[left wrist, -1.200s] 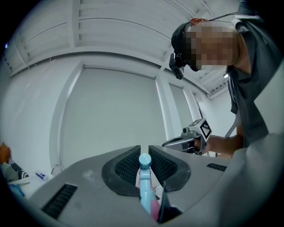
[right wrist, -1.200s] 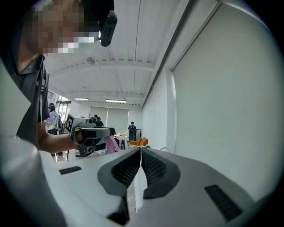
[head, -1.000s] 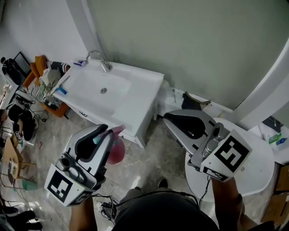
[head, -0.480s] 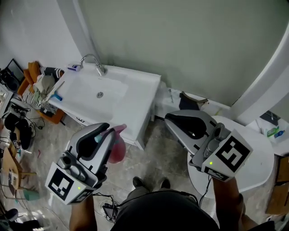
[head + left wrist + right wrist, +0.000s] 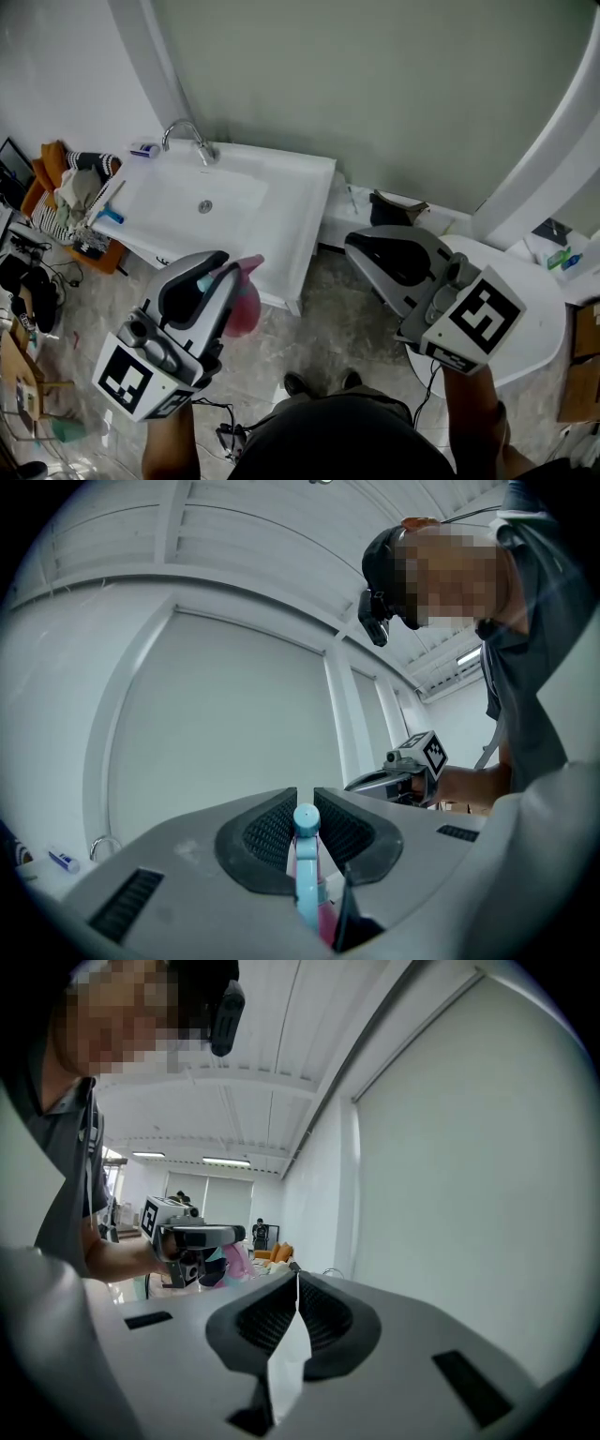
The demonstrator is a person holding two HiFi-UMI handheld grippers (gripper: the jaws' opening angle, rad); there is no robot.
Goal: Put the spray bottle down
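Left tongs (image 5: 217, 272) grasp spray bottle (image 5: 244, 309), airborne near sink (image 5: 281, 216). Right tongs (image 5: 298, 1281) clenched, empty. Set-down not yet done; next likely: lower upright onto surface, release.

No legible text, number, brand or sign. Cube marker (image 5: 125, 380) on left gripper (image 5: 228, 272) and cube marker (image 5: 481, 319) on right gripper (image 5: 354, 246): black-and-white square patterns only (no characters). Far-right packages (image 5: 560, 258): print too small to read.
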